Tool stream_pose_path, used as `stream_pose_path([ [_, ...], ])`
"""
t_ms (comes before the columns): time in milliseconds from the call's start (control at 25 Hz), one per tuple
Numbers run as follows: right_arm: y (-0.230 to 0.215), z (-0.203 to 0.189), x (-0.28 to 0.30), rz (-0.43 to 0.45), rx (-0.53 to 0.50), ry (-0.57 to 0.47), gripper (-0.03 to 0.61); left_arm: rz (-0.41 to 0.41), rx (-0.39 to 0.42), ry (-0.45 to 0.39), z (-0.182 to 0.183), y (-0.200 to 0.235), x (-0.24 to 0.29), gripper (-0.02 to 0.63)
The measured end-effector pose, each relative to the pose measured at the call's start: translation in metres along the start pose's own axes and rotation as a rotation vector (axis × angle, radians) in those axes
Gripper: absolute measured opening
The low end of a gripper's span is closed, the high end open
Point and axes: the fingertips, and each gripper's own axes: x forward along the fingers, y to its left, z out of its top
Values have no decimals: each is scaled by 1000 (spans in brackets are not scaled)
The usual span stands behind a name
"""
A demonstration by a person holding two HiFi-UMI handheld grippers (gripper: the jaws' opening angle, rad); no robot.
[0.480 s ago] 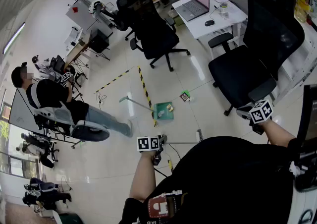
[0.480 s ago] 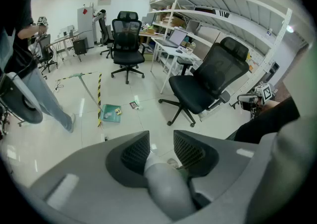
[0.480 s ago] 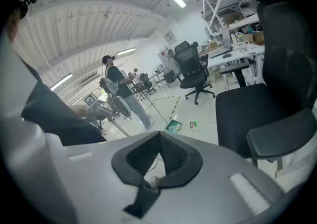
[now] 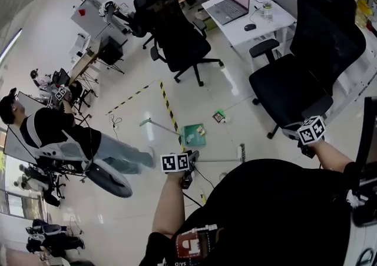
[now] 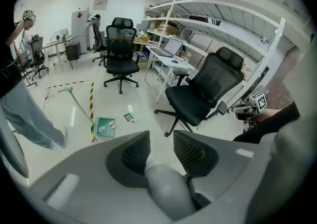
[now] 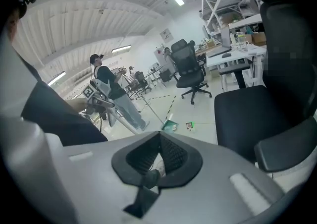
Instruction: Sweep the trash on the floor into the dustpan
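Observation:
A green dustpan (image 4: 193, 135) with a long pale handle lies on the floor by the striped tape, with bits of trash in it. More trash (image 4: 219, 116) lies just to its right. The dustpan (image 5: 105, 126) and the loose trash (image 5: 129, 117) also show in the left gripper view. My left gripper (image 4: 187, 172) is shut on the grey broom handle (image 5: 161, 188); the handle runs right to the brush head (image 4: 241, 153). My right gripper (image 4: 307, 141) hangs beside the black chair, well away from the dustpan (image 6: 170, 126), with its jaws (image 6: 159, 136) closed together.
Yellow-black tape (image 4: 169, 112) crosses the floor beside the dustpan. Black office chairs stand at the back (image 4: 179, 35) and at the right (image 4: 306, 76). A white desk (image 4: 277, 20) carries a laptop. A seated person (image 4: 65, 135) stretches a leg toward the dustpan's handle.
The seated person at the left has rolled left and down in the view. The brush head has shifted slightly right. Both grippers stay about where they were.

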Motion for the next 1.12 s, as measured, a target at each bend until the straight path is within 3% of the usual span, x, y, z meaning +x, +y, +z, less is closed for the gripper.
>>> stream_pose_path([
  [400, 60, 91, 99, -86, -20, 1, -6, -127, 127, 33, 61, 102, 17, 155],
  [640, 98, 118, 160, -18, -5, 48, -6, -116, 146, 79, 92, 163, 20, 154],
  [800, 75, 126, 182, 25, -28, 118, -6, -67, 148, 109, 117, 178, 35, 153],
  [1120, -24, 171, 210, 173, -24, 167, -6, 74, 105, 105, 183, 167, 58, 153],
])
